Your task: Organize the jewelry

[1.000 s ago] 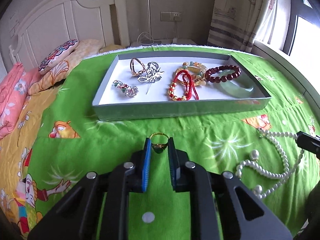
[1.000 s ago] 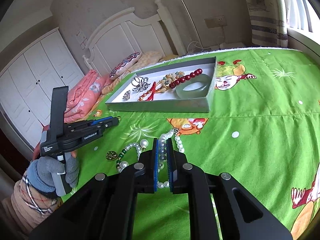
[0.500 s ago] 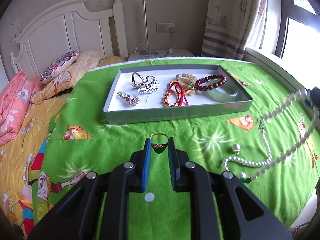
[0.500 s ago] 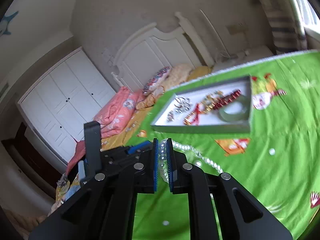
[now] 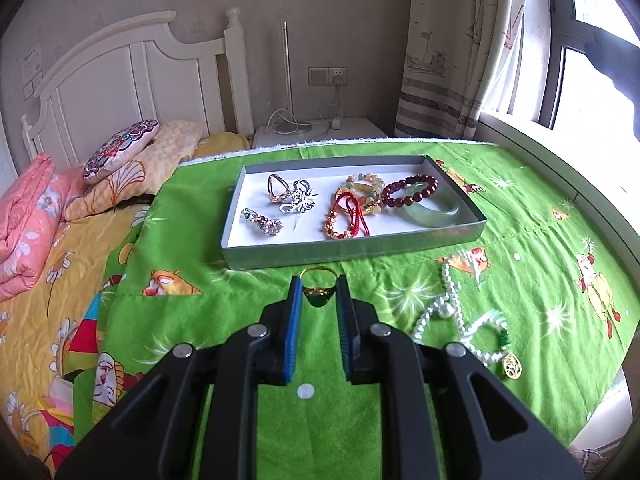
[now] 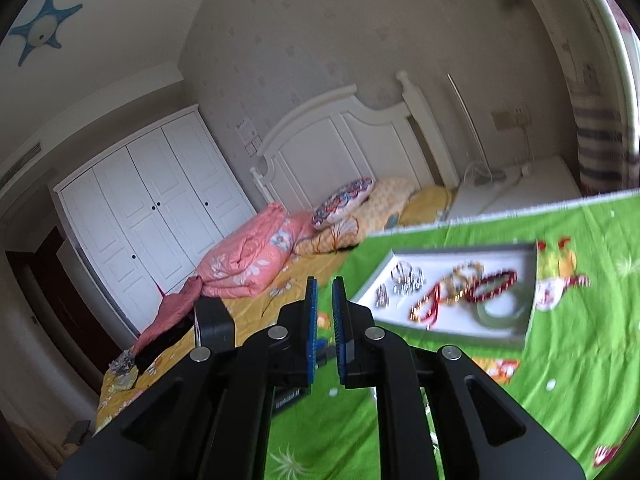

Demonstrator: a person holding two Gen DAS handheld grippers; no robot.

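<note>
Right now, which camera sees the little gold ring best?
The left wrist view: the gold ring sits sharp and close between the left gripper fingers, green stone showing. The right wrist view doesn't show the ring; it is blurred and looks toward the tray.

1. The tray [image 5: 352,250] lies on the bed [image 5: 520,240], before the headboard [image 5: 120,76].
2. In the tray, the ring pair [image 5: 277,189] and brooch [image 5: 298,202] sit at the left, the hairpin [image 5: 262,222] before them; the corded bracelet [image 5: 346,218] is in the middle; the beaded bracelet [image 5: 410,191] and the bangle [image 5: 430,212] are at the right.
3. The gold ring [image 5: 318,288] sits between the left gripper's [image 5: 319,292] fingers, before the tray.
4. The pearl necklace [image 5: 456,312] lies on the bed, right of the ring.
5. Pillows [image 5: 120,148] and the folded quilt [image 5: 28,220] lie at the left.
</note>
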